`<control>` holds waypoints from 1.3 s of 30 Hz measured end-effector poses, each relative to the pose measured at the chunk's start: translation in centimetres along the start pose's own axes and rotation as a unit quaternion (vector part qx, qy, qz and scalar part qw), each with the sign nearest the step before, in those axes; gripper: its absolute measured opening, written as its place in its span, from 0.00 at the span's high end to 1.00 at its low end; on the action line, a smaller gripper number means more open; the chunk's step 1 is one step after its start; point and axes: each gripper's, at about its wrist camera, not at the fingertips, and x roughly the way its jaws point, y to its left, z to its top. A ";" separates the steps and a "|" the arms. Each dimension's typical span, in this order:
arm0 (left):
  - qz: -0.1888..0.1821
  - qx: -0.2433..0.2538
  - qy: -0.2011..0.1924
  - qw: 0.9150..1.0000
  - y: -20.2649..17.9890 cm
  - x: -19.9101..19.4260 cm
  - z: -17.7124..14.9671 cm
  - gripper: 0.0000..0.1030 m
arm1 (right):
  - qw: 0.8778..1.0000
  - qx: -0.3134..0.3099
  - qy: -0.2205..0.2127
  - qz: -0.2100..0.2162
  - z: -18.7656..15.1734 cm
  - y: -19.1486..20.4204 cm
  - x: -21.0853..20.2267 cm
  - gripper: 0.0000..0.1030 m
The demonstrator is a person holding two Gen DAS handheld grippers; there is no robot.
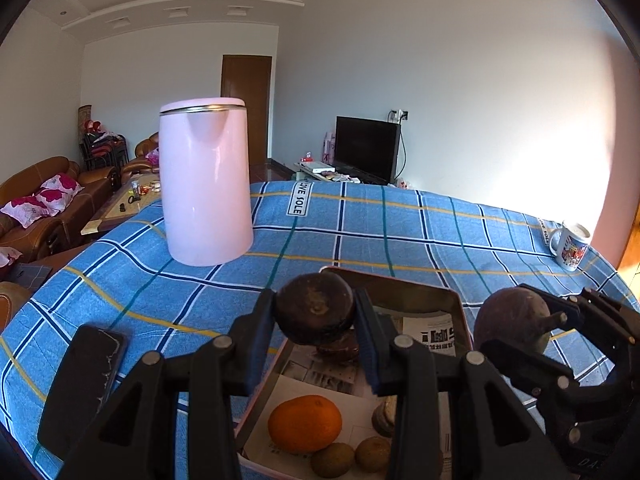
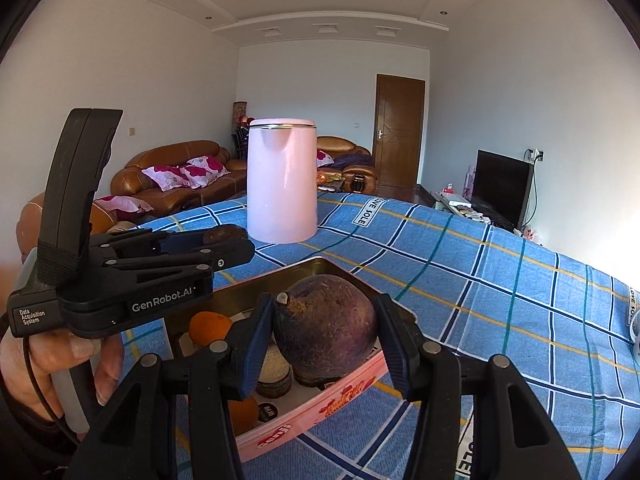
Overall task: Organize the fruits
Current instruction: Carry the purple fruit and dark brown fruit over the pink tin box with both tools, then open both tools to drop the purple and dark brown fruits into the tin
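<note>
Both grippers, left gripper (image 1: 314, 312) and right gripper (image 2: 326, 320), each clamp a dark fruit above the tin (image 2: 304, 420); lower gently onto bare spots before releasing.

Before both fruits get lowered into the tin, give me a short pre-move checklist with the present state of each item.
1. Left gripper clamped on its dark round fruit: ok.
2. Right gripper clamped on the stemmed dark fruit: ok.
3. Both fruits held over the pink tin: ok.
4. Free space in the tin beside the orange and two kiwis: ok.
5. Pink kettle stands apart from the tin: ok.
6. Exact spot under each fruit: cannot tell.
</note>
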 end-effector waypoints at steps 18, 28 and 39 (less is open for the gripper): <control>-0.011 -0.016 0.037 0.999 2.0 2.2 -0.9 0.61 | 0.997 -0.035 0.064 0.011 0.1 2.4 5.9 0.49; -0.008 -0.007 0.046 0.999 1.5 2.5 -1.2 0.60 | 0.994 -0.046 0.090 0.032 0.0 3.0 7.3 0.46; -0.001 0.000 0.025 1.000 1.4 1.1 -0.8 0.38 | 0.995 -0.043 0.080 0.027 -0.1 3.0 6.5 0.33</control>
